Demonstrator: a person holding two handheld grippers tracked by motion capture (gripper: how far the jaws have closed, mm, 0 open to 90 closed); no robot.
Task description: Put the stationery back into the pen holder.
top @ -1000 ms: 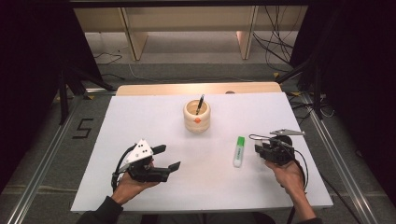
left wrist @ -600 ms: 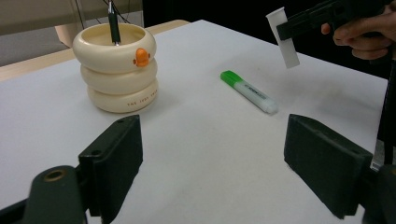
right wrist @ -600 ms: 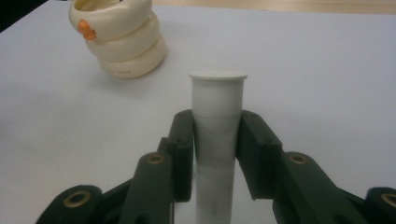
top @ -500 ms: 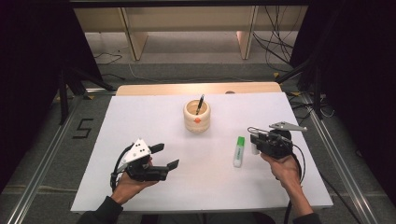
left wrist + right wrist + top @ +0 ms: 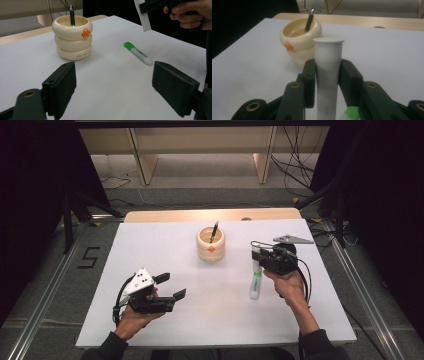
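Since the earlier frame, the right gripper (image 5: 257, 256) has travelled up and away from me along the table (image 5: 150, 245), from beside the middle of the green highlighter (image 5: 255, 285) to a position over its far end. The left hand shows no notable change.

Findings, left to right:

Left gripper (image 5: 172, 286) – held low over the near left part of the table, jaws spread wide with nothing between them. It is idle and well apart from everything else.

Pen holder (image 5: 210, 247) – cream, ring-shaped, with an orange mark on its side, upright near the table's far middle. One black pen (image 5: 214, 231) leans inside it.

Green highlighter – lying flat on the table to the right of the holder, untouched.

Right gripper – clamped on a white tube (image 5: 328, 57), which stands upright between the pads with its flat end uppermost. The right gripper view has the holder just beyond it, so I judge the tube is being carried there.

Risks, as I judge them: the grip sits on a smooth round body, so the tube could slip or swivel in the pads if I tilt it too quickly. A low approach could knock the holder's rim and tip it, pen included. The leaning pen takes up part of the opening – the tube may catch on it and bounce out.
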